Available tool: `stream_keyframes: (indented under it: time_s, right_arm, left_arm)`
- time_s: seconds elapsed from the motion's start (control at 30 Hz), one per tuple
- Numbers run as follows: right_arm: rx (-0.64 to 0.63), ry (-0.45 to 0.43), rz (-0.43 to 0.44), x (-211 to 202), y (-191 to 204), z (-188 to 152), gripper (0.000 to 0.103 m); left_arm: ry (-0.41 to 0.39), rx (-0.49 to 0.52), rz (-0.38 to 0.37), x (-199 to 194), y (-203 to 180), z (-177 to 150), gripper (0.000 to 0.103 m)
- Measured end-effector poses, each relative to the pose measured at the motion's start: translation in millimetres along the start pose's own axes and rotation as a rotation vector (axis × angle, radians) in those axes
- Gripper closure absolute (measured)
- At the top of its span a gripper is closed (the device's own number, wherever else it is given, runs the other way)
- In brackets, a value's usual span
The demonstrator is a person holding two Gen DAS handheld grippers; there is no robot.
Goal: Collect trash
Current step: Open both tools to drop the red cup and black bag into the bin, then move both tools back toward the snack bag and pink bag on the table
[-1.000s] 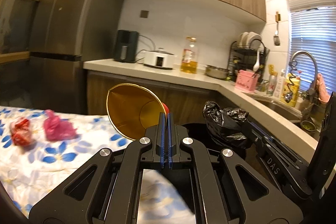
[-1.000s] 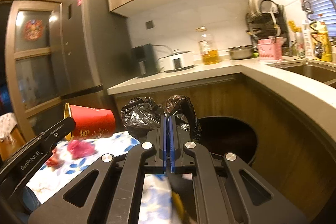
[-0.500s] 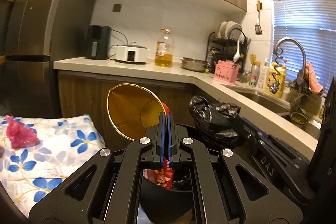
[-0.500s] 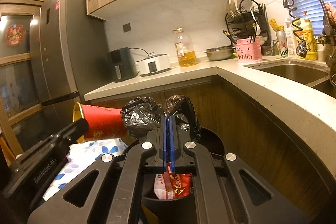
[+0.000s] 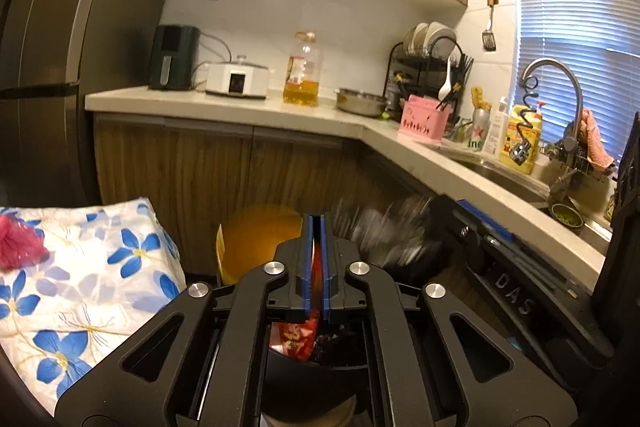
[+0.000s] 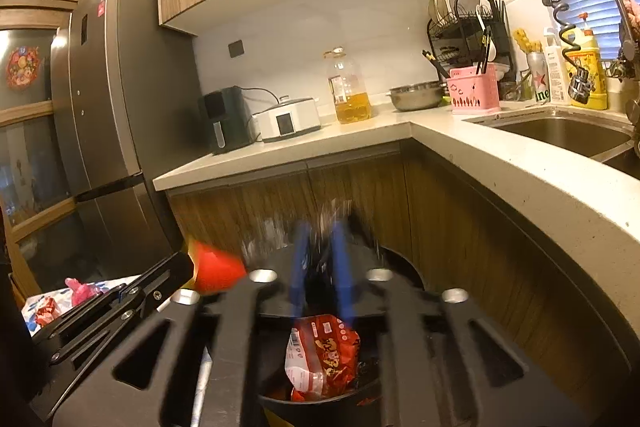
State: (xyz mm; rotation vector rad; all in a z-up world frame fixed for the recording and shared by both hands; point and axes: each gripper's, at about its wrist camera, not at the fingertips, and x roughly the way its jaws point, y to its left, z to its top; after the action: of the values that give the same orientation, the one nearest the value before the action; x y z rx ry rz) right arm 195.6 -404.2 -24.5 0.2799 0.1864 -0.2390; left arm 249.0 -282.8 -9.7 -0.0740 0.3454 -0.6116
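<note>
while both grippers hang over the black bin (image 6: 320,397), their jaws have just been opening. the left gripper (image 5: 316,263) shows only a narrow slit between its blue pads, and the red of the paper cup (image 5: 256,245) shows through that slit; the cup is blurred, its gold interior facing the camera, and whether the pads touch it cannot be told. in the right wrist view the same cup appears as a red blur just beside the left gripper's arm. the right gripper (image 6: 320,267) is blurred, its pads standing clearly apart with a gap between them; the black plastic bag (image 5: 384,231) smears in streaks at and just beyond those pads, and it cannot be told whether it is gripped.

the bin sits directly below both grippers, against the wooden cabinet fronts under the counter (image 6: 280,151). a red snack wrapper (image 6: 320,355) lies in the bin on top of other dark contents.

to the left, a floral cloth (image 5: 80,287) covers a surface; a crumpled pink wrapper (image 5: 20,247) lies on it. the right wrist view shows a second, red-and-white wrapper (image 6: 46,309) just beside the pink one.
</note>
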Motion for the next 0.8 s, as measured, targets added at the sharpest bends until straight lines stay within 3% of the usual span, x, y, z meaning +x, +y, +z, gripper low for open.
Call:
stream_keyframes:
  time_s: [0.1,0.17,0.27,0.47,0.8]
  right_arm:
    - [0.008,0.007,-0.008,-0.3,-3.5,-0.3,0.067]
    - [0.013,0.008,-0.015,-1.2,-5.3,-1.1,0.061]
    - [0.016,0.011,-0.022,-2.7,-6.3,-1.9,0.056]
    - [0.024,0.021,-0.032,-8.1,-5.4,-4.9,0.043]
    - [0.000,0.015,-0.037,-31.1,4.2,-9.5,0.023]
  left_arm:
    - [0.011,-0.014,0.010,1.4,4.8,-3.4,0.073]
    - [0.011,-0.026,0.023,0.2,8.4,-5.1,0.055]
    - [0.003,-0.035,0.041,-3.2,12.4,-6.6,0.040]
    - [0.011,-0.070,0.087,-12.8,24.4,-10.8,0.022]
    - [0.000,-0.086,0.218,-50.6,42.7,-18.0,0.008]
